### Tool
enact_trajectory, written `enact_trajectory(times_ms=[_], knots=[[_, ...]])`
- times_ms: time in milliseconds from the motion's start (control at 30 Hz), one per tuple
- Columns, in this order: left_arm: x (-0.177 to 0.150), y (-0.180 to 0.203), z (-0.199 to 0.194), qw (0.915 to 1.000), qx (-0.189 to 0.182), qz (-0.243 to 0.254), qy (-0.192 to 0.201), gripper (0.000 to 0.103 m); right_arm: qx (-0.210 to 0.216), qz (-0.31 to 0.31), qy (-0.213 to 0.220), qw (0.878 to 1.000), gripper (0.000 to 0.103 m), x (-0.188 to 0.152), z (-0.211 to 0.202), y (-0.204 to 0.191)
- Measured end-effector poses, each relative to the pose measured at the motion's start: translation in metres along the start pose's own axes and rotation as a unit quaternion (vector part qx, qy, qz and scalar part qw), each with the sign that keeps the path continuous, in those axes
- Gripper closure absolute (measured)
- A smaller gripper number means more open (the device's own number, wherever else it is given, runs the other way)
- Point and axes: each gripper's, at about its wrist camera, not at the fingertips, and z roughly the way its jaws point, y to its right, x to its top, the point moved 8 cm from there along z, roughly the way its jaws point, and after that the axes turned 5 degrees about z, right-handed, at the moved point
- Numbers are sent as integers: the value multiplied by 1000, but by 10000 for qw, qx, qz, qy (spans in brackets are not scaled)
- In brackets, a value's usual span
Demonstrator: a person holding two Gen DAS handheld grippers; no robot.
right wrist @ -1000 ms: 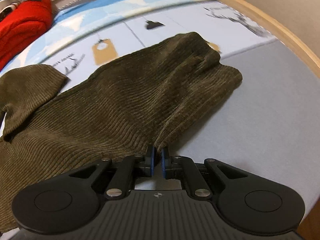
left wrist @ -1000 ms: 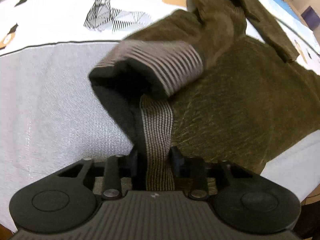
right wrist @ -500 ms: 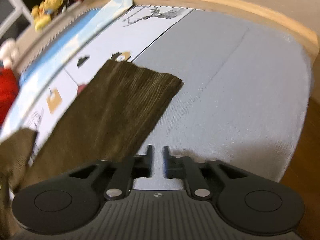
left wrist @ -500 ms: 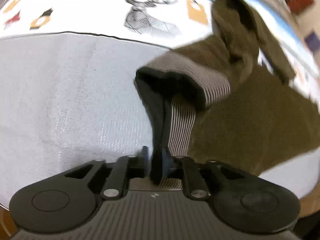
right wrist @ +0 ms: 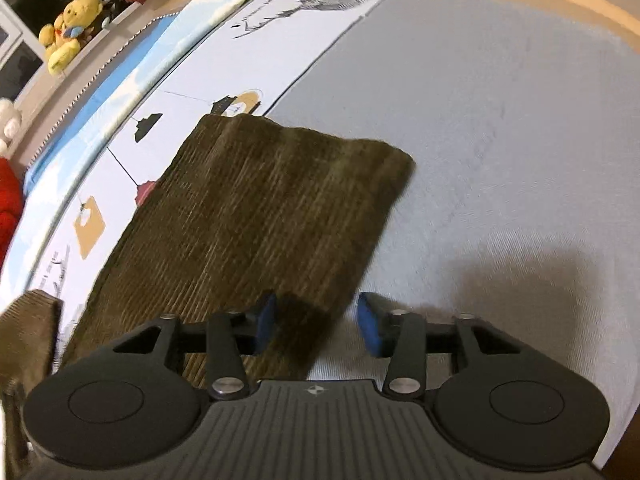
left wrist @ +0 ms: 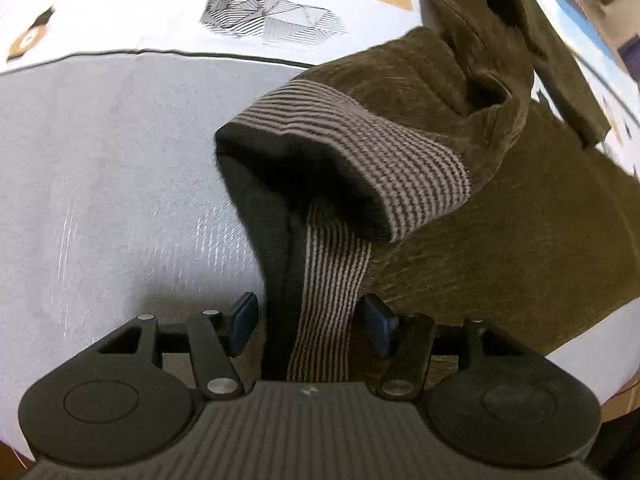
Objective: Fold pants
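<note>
In the lower middle of the left wrist view, the left gripper (left wrist: 310,322) is seen with its jaws just opened, released from the striped waistband (left wrist: 332,312) that lies slack between the blue pads (left wrist: 245,322). The olive corduroy pants (left wrist: 500,220) are spread over the grey bed cover (left wrist: 100,180) toward the right. In the right wrist view, the right gripper (right wrist: 316,330) is parted, straddling the pant leg (right wrist: 260,220) edge untouched.
</note>
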Motion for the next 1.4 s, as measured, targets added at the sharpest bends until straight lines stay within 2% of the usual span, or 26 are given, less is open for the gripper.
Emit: enact_trajectory(times_ms=[33,100,133,200,300,400,567,733,800,867,900,967,1033,1133,1233,1333,1400], knots=[[2,2,1,10000,44,72,22,39,-96,-66,23,9999,88,0,0,0],[6,7,3,9997,58,219,42,50,-133,-60,72,9999,94,2,1,-2],[7,10,2,9995,104,298,54,53,-149,-62,111,9998,95,3,-1,-3],[8,12,-1,9994,104,305,81,65,-204,-137,221,9995,96,5,-8,-4],[7,13,-12,9994,96,272,188,73,-228,-246,451,9984,97,11,-25,-4],[4,19,-22,9990,-25,335,298,75,-324,-277,475,9980,97,12,-41,5],[-19,25,-43,9972,-259,608,340,76,-628,-154,357,9973,97,8,-64,42],[-45,25,-43,9952,-167,957,92,76,-1060,-40,68,9943,97,-4,-76,84],[-52,24,-38,9941,-87,1077,-81,75,-1140,133,-247,9931,97,-12,-74,100],[-52,21,-35,9936,103,1112,-178,71,-1091,-52,-590,9923,96,-22,-69,102],[-48,20,-34,9940,123,1077,-160,67,-1102,-101,-587,9921,93,-23,-70,101],[-35,15,-45,9968,96,791,93,63,-1163,-72,-308,9927,88,-17,-79,98],[-19,6,-63,9982,-41,291,526,52,-1278,-193,21,9916,82,-11,-88,90],[2,2,-89,9931,70,-81,1168,50,-1244,-553,446,9897,79,-5,-101,70],[14,21,-107,9855,-107,140,1689,50,-1155,-1003,902,9841,79,3,-108,45],[24,49,-107,9802,-193,657,1856,43,-737,-1274,1203,9818,79,8,-113,11],[25,64,-100,9787,21,1067,1754,28,-330,-1406,1258,9815,79,5,-114,-13]])
